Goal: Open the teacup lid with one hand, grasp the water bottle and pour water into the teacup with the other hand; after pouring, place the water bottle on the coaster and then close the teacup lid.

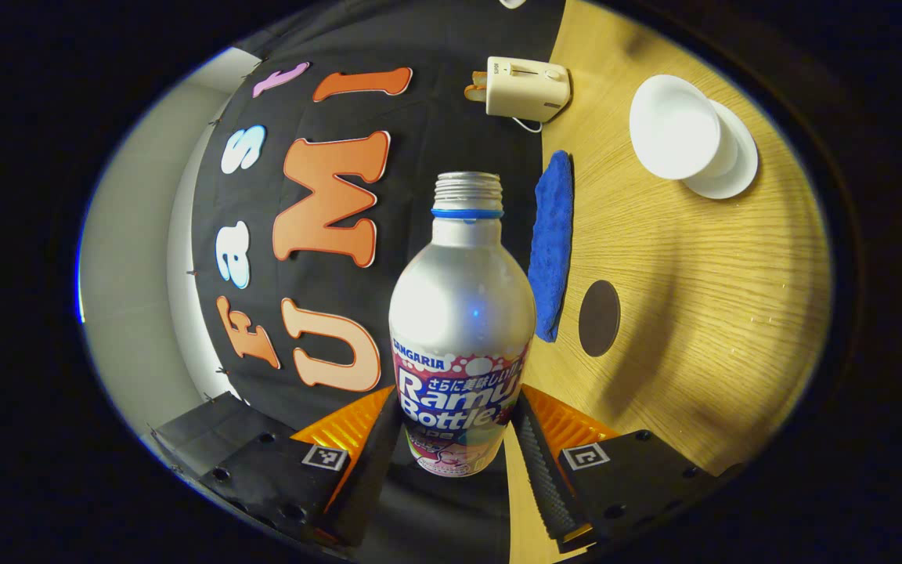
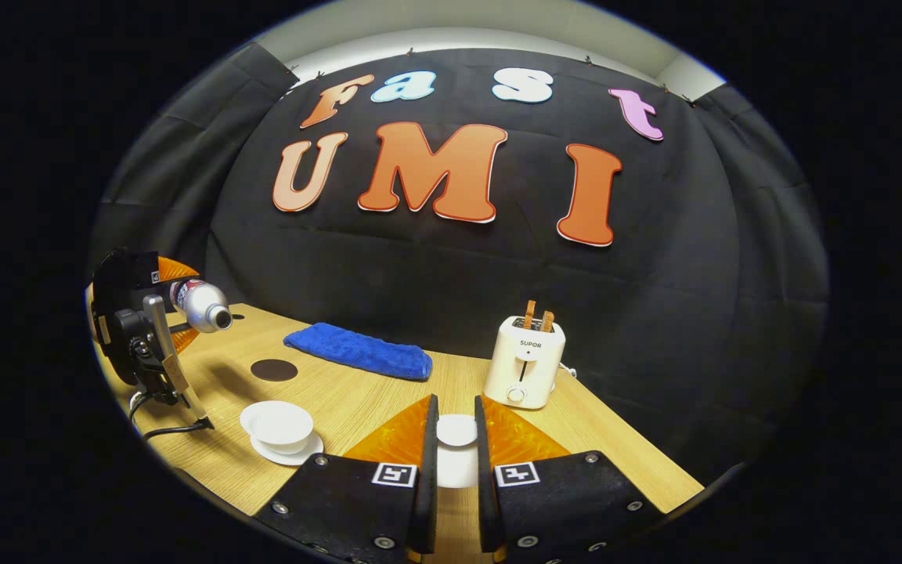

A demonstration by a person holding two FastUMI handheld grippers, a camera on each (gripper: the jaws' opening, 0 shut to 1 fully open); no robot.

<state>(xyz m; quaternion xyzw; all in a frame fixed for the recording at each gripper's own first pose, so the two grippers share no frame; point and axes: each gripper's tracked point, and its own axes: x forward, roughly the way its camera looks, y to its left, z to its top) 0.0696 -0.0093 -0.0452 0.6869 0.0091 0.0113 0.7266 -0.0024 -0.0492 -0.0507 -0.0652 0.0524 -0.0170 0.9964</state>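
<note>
Table (image 2: 357, 395): cup (image 1: 674, 125) open on its saucer. Left gripper (image 1: 459, 439) clamps bottle (image 1: 463, 313), tipped sideways, well off the cup. Right gripper (image 2: 455, 439) pinches lid (image 2: 456, 431). Bring the mouth over the cup, tilt slowly.

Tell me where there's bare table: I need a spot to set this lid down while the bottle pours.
Bare wood lies between the teacup on its saucer and the toaster, in front of the blue towel. It is tighter at the left, where the dark coaster and the left claw with the tilted bottle sit.
</note>
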